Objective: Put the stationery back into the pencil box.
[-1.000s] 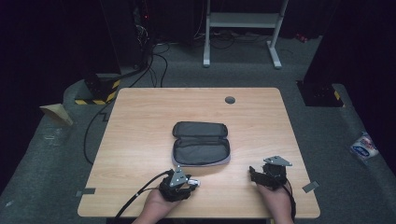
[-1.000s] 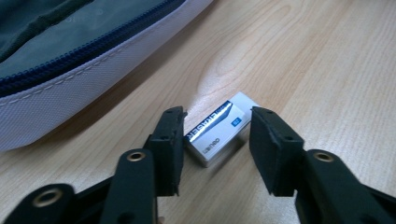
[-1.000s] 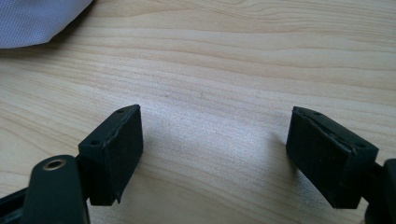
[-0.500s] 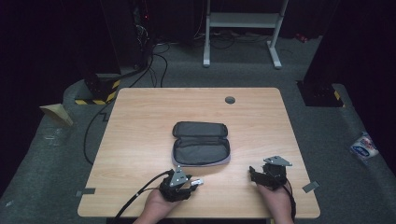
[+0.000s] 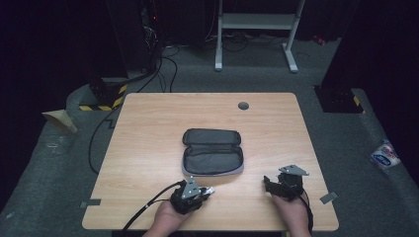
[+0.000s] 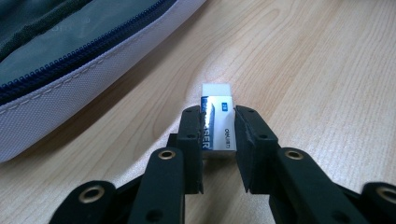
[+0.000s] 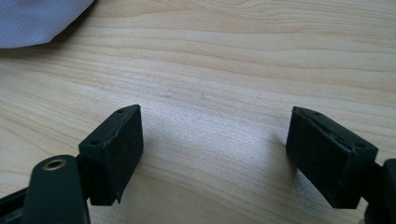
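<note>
There is one eraser (image 6: 217, 122), white with a blue and white paper sleeve, and it sits between the two jaws of the left gripper (image 6: 217, 140), which pinch it from both sides. Its white end sticks out past the jaw tips, above the wooden table (image 6: 327, 70). In the high view the eraser is only a small pale spot at the front of the left gripper (image 5: 203, 191), near the front edge of the table (image 5: 148, 128), just in front of the pencil case.

There is one pencil case (image 5: 213, 151), dark grey inside, lying open in the middle of the table with its flap folded back. The left gripper view shows its pale outer edge and dark blue zipper (image 6: 88, 60) close to the eraser but not touching it, which the high view cannot show so clearly.

There are two grippers, each in one hand. The right gripper (image 5: 279, 185) is at the front right of the table, well apart from the case. In the right gripper view its jaws (image 7: 215, 154) are spread wide with bare wood between them, and one pale corner of the case (image 7: 42, 21) appears at the top left.

One dark round cap (image 5: 243, 105) is set in the table near its far edge
</note>
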A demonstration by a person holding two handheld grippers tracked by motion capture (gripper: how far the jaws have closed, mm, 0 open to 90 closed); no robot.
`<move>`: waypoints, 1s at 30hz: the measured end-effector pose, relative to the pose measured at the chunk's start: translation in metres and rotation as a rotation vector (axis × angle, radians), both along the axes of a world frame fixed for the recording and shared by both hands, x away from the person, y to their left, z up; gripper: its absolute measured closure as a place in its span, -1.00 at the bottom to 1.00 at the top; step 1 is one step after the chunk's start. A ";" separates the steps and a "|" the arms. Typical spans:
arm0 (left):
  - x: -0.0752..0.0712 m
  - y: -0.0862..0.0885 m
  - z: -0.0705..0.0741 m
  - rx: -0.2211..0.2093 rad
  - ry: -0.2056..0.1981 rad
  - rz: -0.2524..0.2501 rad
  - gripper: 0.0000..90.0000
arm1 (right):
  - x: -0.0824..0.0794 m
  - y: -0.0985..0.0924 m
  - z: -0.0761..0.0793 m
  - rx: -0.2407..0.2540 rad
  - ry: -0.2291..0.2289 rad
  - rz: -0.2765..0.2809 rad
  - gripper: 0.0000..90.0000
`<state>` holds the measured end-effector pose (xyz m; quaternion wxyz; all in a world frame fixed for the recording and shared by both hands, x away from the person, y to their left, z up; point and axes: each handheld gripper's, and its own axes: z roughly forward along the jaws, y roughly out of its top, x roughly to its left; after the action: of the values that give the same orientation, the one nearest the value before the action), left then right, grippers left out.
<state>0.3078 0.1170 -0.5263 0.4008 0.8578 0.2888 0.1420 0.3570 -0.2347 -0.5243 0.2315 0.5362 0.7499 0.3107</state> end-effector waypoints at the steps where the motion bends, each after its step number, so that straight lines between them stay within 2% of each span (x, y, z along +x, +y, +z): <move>1: 0.000 0.000 0.000 -0.003 0.003 0.000 0.62 | 0.000 0.000 0.000 0.000 0.000 0.000 -0.58; 6: 0.000 0.001 0.000 -0.004 0.008 -0.005 0.63 | 0.000 0.000 0.000 0.000 0.000 0.000 -0.58; 10: 0.001 0.004 0.000 -0.025 0.025 -0.016 0.63 | 0.000 0.000 0.000 0.000 0.000 0.001 -0.58; 11: 0.001 0.008 0.001 -0.061 0.025 -0.006 0.63 | 0.000 0.000 0.000 0.002 0.002 -0.002 -0.58; 12: 0.001 0.008 0.001 -0.061 0.025 -0.006 0.63 | 0.000 0.000 0.000 0.002 0.002 -0.002 -0.58; 13: 0.000 0.011 0.001 -0.091 0.026 0.005 0.63 | 0.000 0.000 0.000 0.003 0.002 -0.003 -0.58; 14: 0.000 0.011 0.001 -0.091 0.026 0.005 0.63 | 0.000 0.000 0.000 0.003 0.002 -0.003 -0.58; 18: -0.003 0.011 0.002 -0.094 -0.004 0.014 0.63 | 0.000 0.000 0.000 0.000 0.000 0.003 -0.58; 26: -0.004 0.014 0.002 -0.114 -0.017 0.025 0.63 | 0.000 0.000 0.000 0.000 0.000 0.003 -0.58; 28: -0.007 0.014 0.003 -0.127 -0.048 0.021 0.63 | 0.000 0.000 0.000 0.000 0.001 0.003 -0.58; 30: -0.008 0.014 0.003 -0.125 -0.058 0.014 0.63 | 0.000 0.000 0.000 0.000 0.000 0.004 -0.58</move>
<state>0.3003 0.1314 -0.5233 0.4607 0.8246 0.2914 0.1515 0.3567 -0.2347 -0.5242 0.2312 0.5348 0.7509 0.3111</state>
